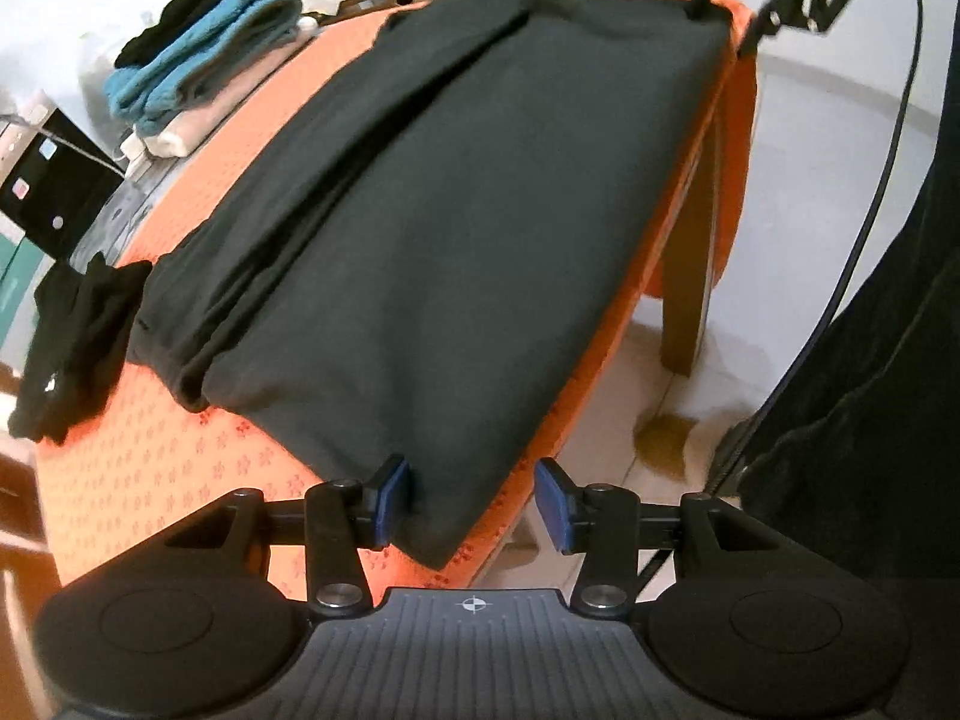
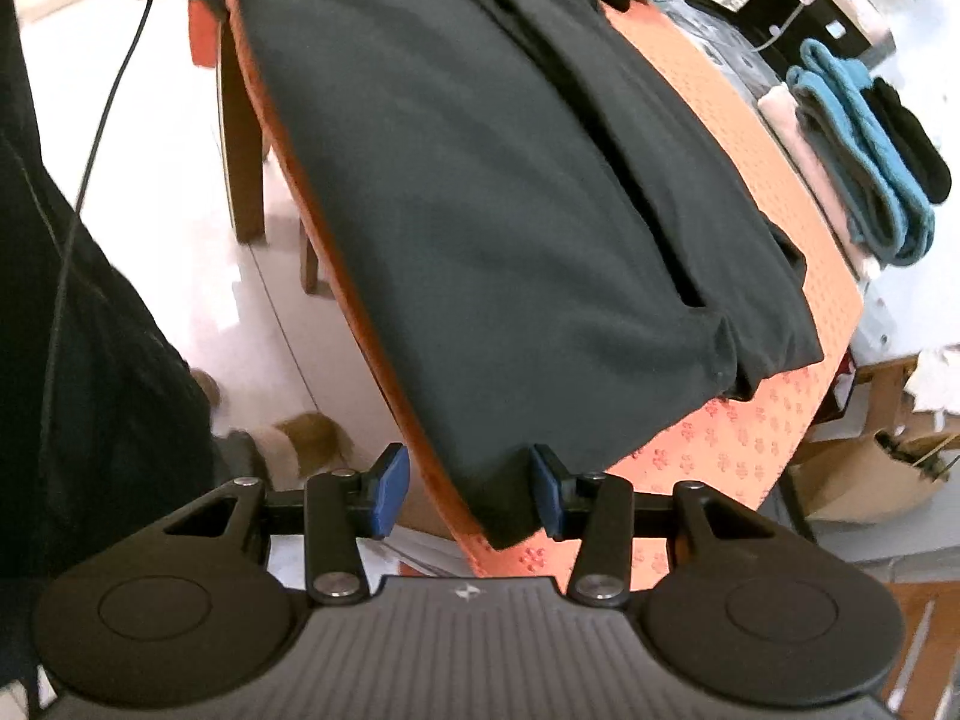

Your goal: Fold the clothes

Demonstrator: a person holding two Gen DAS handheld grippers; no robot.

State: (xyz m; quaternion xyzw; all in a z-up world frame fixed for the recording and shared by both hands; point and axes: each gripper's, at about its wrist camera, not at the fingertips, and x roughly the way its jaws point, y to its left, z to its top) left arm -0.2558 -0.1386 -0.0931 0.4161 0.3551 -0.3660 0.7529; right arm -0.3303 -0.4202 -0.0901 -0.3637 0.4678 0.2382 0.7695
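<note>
Both tools stand partly open over the near edge of the dark garment: my left tool has one corner of it between its blue pads, and my right tool has the opposite corner between its own pads, yet neither pair presses on the cloth, so I hold nothing. That garment lies flat along the desk, which wears an orange patterned cover, and a folded flap runs lengthwise along its far side. Its near long edge sits right at the desk's rim, and both near corners reach almost to the cover's border. Beyond the garment's far side a stack of folded clothes with a blue piece on top rests on the desk, and a small crumpled black item lies just off one of its corners. I judge the risk to be here at the rim: if I close too shallow, I may catch only the top layer and the fold beneath will slide apart when I lift. If I close too deep, I may pinch the orange cover with the garment and drag it, shifting the stack. Uneven lifting between my two tools would skew the next fold.
</note>
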